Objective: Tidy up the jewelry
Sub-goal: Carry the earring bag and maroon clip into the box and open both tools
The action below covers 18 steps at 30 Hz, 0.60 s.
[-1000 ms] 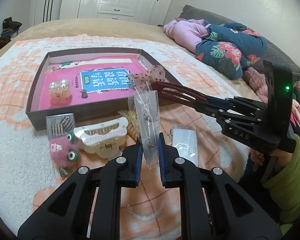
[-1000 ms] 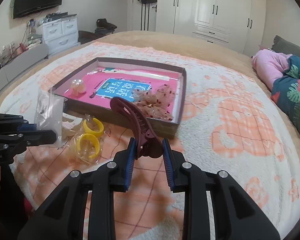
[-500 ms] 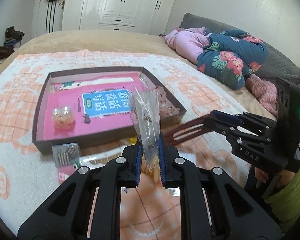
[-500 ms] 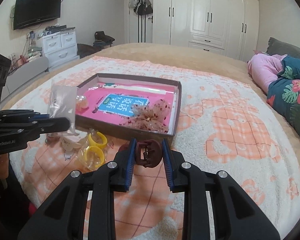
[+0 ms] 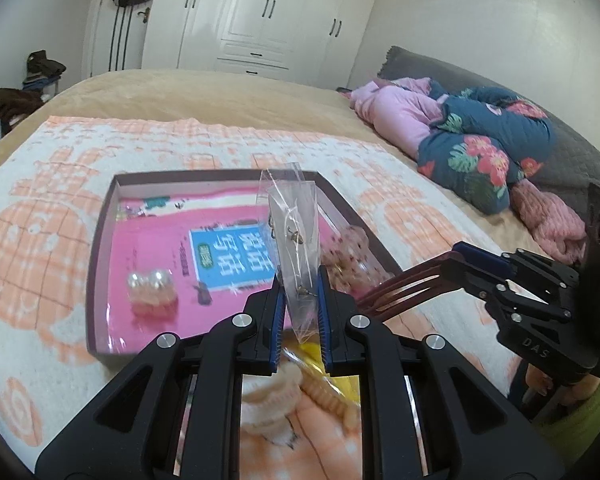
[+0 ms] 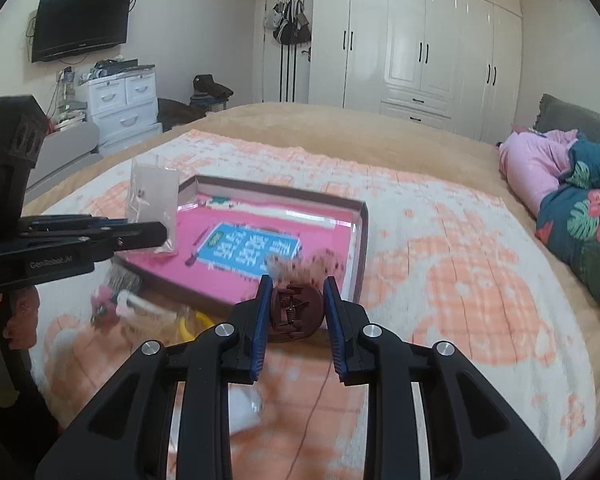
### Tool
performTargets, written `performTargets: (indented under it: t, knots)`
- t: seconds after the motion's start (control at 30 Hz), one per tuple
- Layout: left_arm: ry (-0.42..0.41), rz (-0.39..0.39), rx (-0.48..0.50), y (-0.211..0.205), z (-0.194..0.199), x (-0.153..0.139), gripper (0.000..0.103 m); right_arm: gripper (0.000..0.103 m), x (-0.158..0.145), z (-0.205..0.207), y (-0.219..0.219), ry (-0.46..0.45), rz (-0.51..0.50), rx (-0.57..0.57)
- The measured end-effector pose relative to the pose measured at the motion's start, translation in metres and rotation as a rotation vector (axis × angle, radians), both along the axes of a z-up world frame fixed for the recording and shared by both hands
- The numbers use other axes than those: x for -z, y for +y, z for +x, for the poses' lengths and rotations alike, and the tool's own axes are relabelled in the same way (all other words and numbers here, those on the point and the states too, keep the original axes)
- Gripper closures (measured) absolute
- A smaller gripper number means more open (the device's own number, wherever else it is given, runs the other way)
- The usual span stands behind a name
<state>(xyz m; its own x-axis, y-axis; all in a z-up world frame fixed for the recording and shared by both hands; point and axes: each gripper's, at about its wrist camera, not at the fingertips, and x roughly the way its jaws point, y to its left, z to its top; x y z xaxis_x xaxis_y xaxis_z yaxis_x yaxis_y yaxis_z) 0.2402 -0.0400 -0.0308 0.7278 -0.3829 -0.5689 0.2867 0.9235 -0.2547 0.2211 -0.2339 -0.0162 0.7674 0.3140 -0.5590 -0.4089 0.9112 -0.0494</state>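
Note:
My left gripper (image 5: 299, 304) is shut on a clear plastic bag of earrings (image 5: 294, 240), held upright above the near edge of the brown tray (image 5: 100, 240); the bag also shows in the right wrist view (image 6: 153, 204). My right gripper (image 6: 296, 312) is shut on a dark red hair claw clip (image 6: 296, 314), just in front of the tray (image 6: 362, 240). The clip's prongs show in the left wrist view (image 5: 404, 284). The tray holds a pink book (image 5: 228, 256), a pearl hair tie (image 5: 152, 292) and a dotted scrunchie (image 6: 304, 266).
On the orange and white blanket (image 6: 460, 280) before the tray lie a cream claw clip (image 5: 268, 400), yellow rings (image 6: 196, 324), a pink fluffy piece (image 6: 102, 300) and a small white bag (image 6: 244, 408). Folded clothes (image 5: 480, 148) lie at the right.
Both grippers have risen and moved forward toward the tray, each still holding its item. The hair claw clip has turned, so I see it end-on in the right wrist view.

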Motion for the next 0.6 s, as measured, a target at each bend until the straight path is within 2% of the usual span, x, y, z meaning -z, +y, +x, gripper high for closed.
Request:
performTargets:
  t: [0.27,0.6]
  knots:
    - [0.011,-0.015,-0.043,0.014,0.029,-0.001,0.095,0.078,-0.017,0.031,0.010,-0.040,-0.004,0.005]
    - [0.079,-0.004,-0.068,0.022,0.054,0.026,0.095,0.078,-0.009,0.071,0.015,-0.021,0.006,0.053]
